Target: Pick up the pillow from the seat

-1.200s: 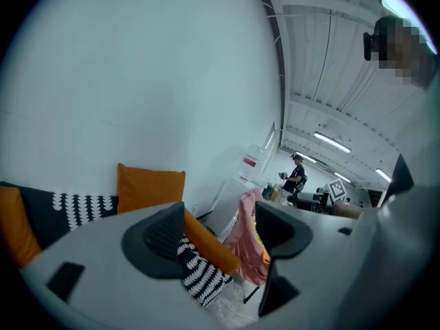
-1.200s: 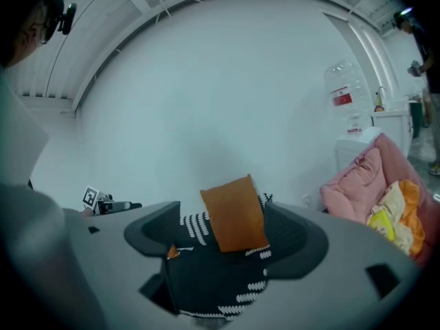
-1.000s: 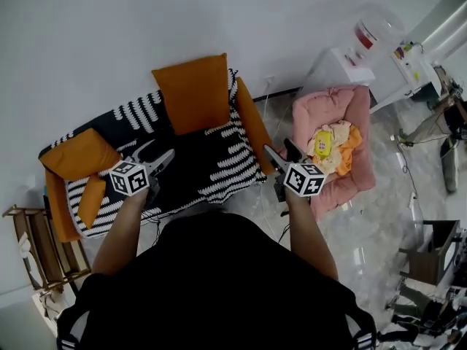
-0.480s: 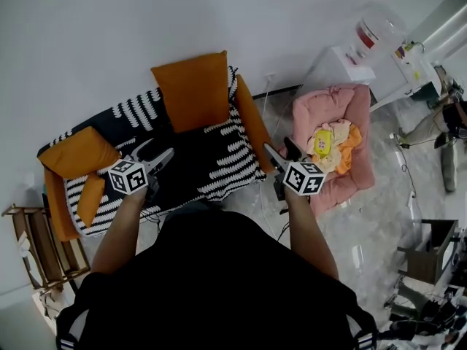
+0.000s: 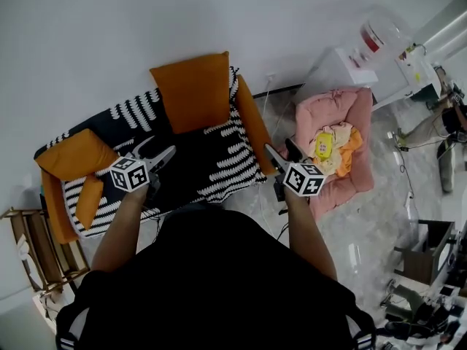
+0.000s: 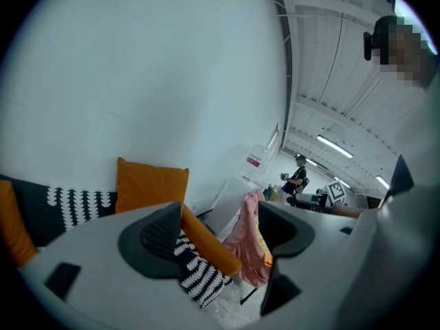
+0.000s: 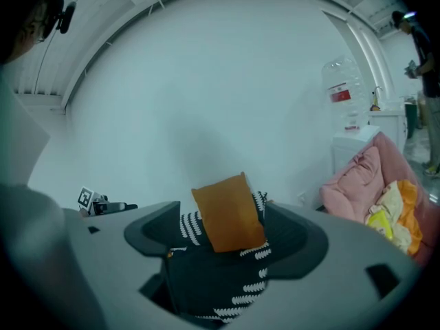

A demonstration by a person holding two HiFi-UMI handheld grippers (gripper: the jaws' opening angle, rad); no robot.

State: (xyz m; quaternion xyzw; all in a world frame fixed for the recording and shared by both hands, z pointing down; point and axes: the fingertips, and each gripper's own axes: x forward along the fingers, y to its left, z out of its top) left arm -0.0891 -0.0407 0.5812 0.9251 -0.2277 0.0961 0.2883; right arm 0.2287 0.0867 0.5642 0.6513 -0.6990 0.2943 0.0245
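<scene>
An orange pillow [image 5: 193,90] leans upright against the white wall at the back of the seat [image 5: 197,159], which has a black-and-white striped cover. It also shows in the left gripper view as the orange pillow [image 6: 150,184] and between the right jaws as the orange pillow [image 7: 228,212]. My left gripper [image 5: 155,152] hovers over the seat's left front, open wide, with nothing between its fingers. My right gripper [image 5: 279,149] hangs by the orange armrest [image 5: 252,126], also open and empty. Both stand well short of the pillow.
A second orange pillow [image 5: 76,154] lies at the sofa's left end. A pink pet bed [image 5: 332,144] with yellow and orange cloths sits on the floor to the right, a water dispenser [image 5: 372,39] behind it. A wooden rack [image 5: 33,246] stands at far left.
Both grippers stay in almost the same place. The head view has shifted very slightly, and a person at the far right edge has moved.
</scene>
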